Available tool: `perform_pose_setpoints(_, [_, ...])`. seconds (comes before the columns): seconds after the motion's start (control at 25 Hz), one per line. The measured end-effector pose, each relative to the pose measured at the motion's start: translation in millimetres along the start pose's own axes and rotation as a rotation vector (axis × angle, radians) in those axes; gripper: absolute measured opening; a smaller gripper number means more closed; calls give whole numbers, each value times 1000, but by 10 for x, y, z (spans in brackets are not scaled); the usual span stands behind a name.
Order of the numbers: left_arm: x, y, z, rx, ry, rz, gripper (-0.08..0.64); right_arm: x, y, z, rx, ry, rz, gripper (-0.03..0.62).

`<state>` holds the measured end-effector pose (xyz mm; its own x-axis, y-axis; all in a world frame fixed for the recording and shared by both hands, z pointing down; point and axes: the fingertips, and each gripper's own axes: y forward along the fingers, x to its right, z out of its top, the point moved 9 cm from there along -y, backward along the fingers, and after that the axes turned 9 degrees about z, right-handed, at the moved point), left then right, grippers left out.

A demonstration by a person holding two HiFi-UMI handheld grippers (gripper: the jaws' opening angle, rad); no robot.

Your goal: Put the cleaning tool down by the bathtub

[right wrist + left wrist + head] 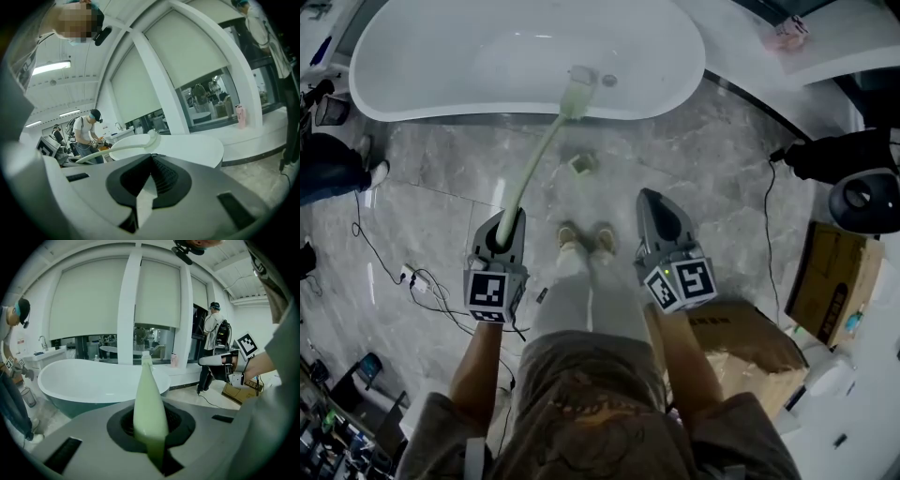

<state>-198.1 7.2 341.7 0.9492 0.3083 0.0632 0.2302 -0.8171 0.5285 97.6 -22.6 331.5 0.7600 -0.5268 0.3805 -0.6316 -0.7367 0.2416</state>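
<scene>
While the left tongs [510, 221] are clamped on the thick end of the pale green cleaning tool [534, 157], the right tongs [652, 201] beside them are pressed together on nothing. Beyond the left tongs the tool's curved handle arcs above the marble floor [703, 159]. Its brush head is over the near rim of the white bathtub [441, 56] ahead.

Pale green long-handled plastic cleaning brush [535, 156], glossy white oval bathtub [441, 56], grey marble floor tiles [703, 159] veined in white, matt grey left gripper [508, 220] and right gripper [652, 199] with black-and-white square-marker cubes, brown cardboard box [836, 281], beige trousers [581, 300].
</scene>
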Motion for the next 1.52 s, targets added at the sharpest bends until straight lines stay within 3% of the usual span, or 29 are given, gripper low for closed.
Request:
perform_pose_setpoints(0.52, [50,269,-715,-67,8,-29,25,170,190,-665,-40,44,7,0])
perform_pose_setpoints(0.88, [56,563,-1132,-68,7,-50,25,342,440,-1131,-82,53,26,0])
perform_pose_setpoints(1.24, [77,594,-1623,-132,19,-63,25,369,558,-1455,-114,71,39,0])
perform_pose_setpoints(1.52, [114,933,-1903,-177,34,-72,25,445,551,-1644,-144,85,33,0])
